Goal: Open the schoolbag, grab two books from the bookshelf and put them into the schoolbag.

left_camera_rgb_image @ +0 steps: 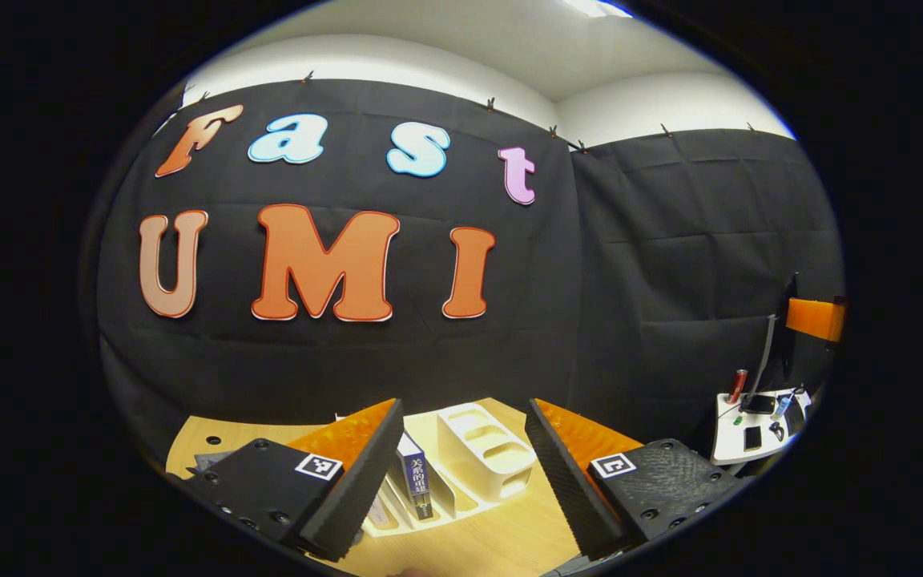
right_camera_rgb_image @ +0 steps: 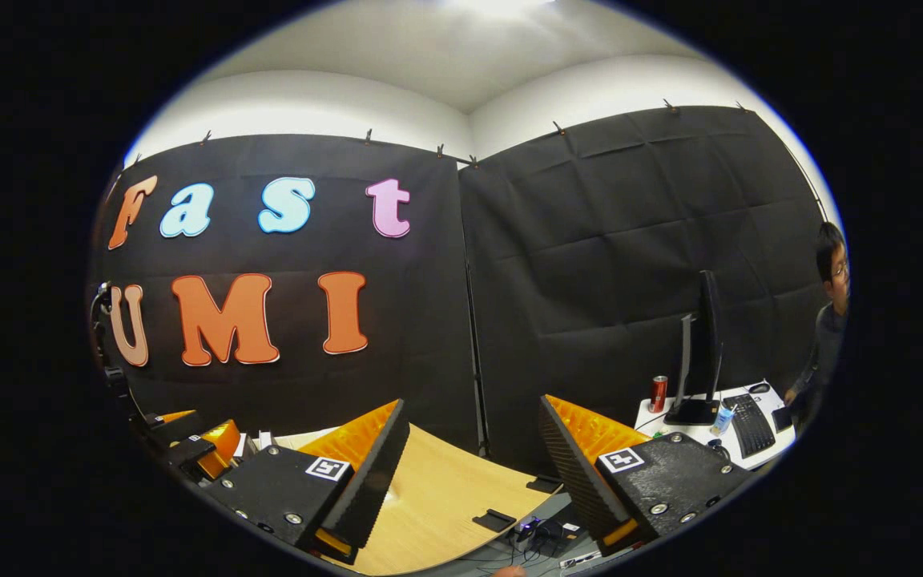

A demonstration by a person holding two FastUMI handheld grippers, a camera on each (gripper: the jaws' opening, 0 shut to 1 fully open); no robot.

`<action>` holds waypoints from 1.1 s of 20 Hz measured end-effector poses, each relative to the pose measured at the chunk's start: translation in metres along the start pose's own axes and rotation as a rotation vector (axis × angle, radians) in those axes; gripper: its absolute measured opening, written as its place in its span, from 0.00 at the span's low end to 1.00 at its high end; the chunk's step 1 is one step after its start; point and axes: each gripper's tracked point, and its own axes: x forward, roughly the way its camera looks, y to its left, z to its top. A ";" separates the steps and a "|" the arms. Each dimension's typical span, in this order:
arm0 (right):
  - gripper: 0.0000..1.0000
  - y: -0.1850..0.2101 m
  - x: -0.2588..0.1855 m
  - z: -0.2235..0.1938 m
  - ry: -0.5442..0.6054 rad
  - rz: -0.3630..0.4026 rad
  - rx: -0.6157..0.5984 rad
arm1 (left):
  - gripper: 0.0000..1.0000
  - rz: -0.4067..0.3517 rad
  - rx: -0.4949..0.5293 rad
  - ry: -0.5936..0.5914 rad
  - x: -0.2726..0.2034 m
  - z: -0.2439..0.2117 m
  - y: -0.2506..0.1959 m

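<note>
In the left gripper view, a cream bookshelf (left_camera_rgb_image: 484,450) with open slots stands on the wooden table (left_camera_rgb_image: 501,537), just past my fingers. A book with a blue spine (left_camera_rgb_image: 415,474) stands upright in its left part, beside the inner face of the left finger. My left gripper (left_camera_rgb_image: 463,409) is open and holds nothing; the bookshelf lies in the gap between its fingers. My right gripper (right_camera_rgb_image: 473,405) is open too, held above the table's right end (right_camera_rgb_image: 437,497) with nothing between its fingers. The left gripper (right_camera_rgb_image: 189,447) appears at the far left of the right gripper view.
To the right of the table stands a white desk (right_camera_rgb_image: 766,449) with a monitor (right_camera_rgb_image: 702,353), a keyboard (right_camera_rgb_image: 750,425) and a red can (right_camera_rgb_image: 658,394). A person (right_camera_rgb_image: 830,320) sits at it. Cables and small black devices (right_camera_rgb_image: 538,530) lie below the table's edge.
</note>
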 end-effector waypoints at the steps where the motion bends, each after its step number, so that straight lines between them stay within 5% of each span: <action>1: 0.97 -0.003 0.002 -0.001 0.001 0.000 -0.004 | 0.96 -0.003 -0.001 -0.003 0.000 0.000 -0.003; 2: 0.91 -0.005 0.003 -0.003 0.007 -0.001 -0.007 | 1.00 -0.006 0.000 -0.003 -0.001 -0.001 -0.005; 3: 0.97 -0.007 0.004 -0.005 0.013 -0.003 -0.005 | 0.97 -0.005 0.005 0.000 -0.001 -0.004 -0.006; 16: 0.97 -0.036 0.011 -0.005 0.012 0.016 0.052 | 0.97 -0.001 -0.006 0.004 0.007 -0.011 -0.048; 22: 0.97 -0.020 0.030 0.008 -0.003 0.109 0.017 | 0.97 0.060 -0.050 -0.043 -0.007 0.007 -0.036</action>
